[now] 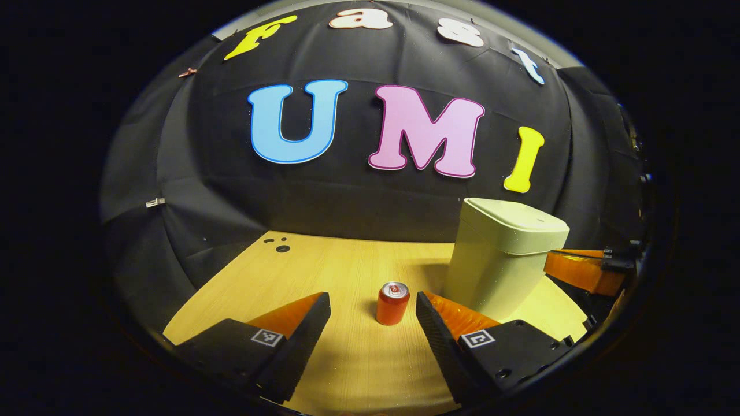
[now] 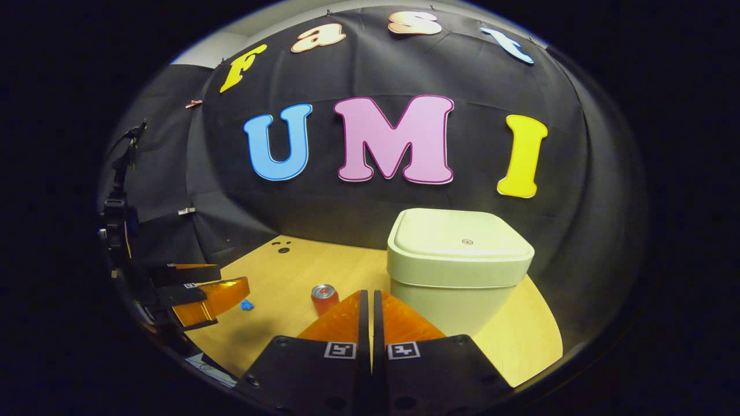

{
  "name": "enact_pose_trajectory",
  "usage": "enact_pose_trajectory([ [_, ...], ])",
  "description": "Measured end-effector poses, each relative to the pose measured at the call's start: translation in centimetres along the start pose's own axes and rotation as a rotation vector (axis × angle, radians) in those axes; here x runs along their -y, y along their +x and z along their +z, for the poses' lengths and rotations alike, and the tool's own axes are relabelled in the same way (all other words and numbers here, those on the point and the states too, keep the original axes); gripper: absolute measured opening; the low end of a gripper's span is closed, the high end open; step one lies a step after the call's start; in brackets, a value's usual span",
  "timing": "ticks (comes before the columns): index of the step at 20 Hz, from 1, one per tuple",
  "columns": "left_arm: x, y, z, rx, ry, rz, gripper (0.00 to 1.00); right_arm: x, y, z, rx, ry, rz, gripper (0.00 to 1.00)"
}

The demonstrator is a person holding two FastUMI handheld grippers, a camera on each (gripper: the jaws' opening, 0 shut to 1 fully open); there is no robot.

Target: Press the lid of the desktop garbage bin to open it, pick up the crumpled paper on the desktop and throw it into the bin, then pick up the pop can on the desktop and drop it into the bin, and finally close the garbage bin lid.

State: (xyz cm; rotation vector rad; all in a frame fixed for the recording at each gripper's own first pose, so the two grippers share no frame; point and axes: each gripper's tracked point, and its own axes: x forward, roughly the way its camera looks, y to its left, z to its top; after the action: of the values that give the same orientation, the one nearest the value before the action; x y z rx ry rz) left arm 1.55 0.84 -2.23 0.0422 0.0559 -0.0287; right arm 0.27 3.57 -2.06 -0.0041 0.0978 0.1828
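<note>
In the left gripper view the left gripper (image 1: 373,315) hangs low over the desk (image 1: 324,271) with its two fingers spread wide apart and nothing between them. The can (image 1: 392,303) stands upright just ahead of the gap, a little nearer the right-hand finger, touching neither. Past that finger stands the bin (image 1: 502,263), lid (image 1: 517,222) down. Farther right, beside the bin, part of the other gripper shows.

In the right gripper view, far to the left of the fingers, the left gripper (image 2: 199,294) shows side-on, and a small blue scrap (image 2: 247,304) lies on the desk (image 2: 272,283) near its tip; whether that is the crumpled paper I cannot tell. Just left of the fingers' tips stands the can (image 2: 324,297). The right gripper (image 2: 367,297) has its fingers clenched together, grasping nothing. Straight ahead and slightly right of them sits the bin (image 2: 459,271), with a small round mark on the lid (image 2: 459,234).

The lid being shut, the pressing step looks not yet done, and closed fingers would suit that push. The can is probably light, thin-walled and smooth, so it may slip or dent: take it across the middle of its round body with a gentle squeeze. The paper should be soft, almost weightless and easy to pinch anywhere
</note>
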Motion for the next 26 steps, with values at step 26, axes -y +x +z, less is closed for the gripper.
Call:
enact_pose_trajectory([
  [26,-1.3,1.3,-1.3,-0.044,0.001,0.039,0.96,12.0,6.6,6.1,0.017,0.000,-0.239,0.05],
])
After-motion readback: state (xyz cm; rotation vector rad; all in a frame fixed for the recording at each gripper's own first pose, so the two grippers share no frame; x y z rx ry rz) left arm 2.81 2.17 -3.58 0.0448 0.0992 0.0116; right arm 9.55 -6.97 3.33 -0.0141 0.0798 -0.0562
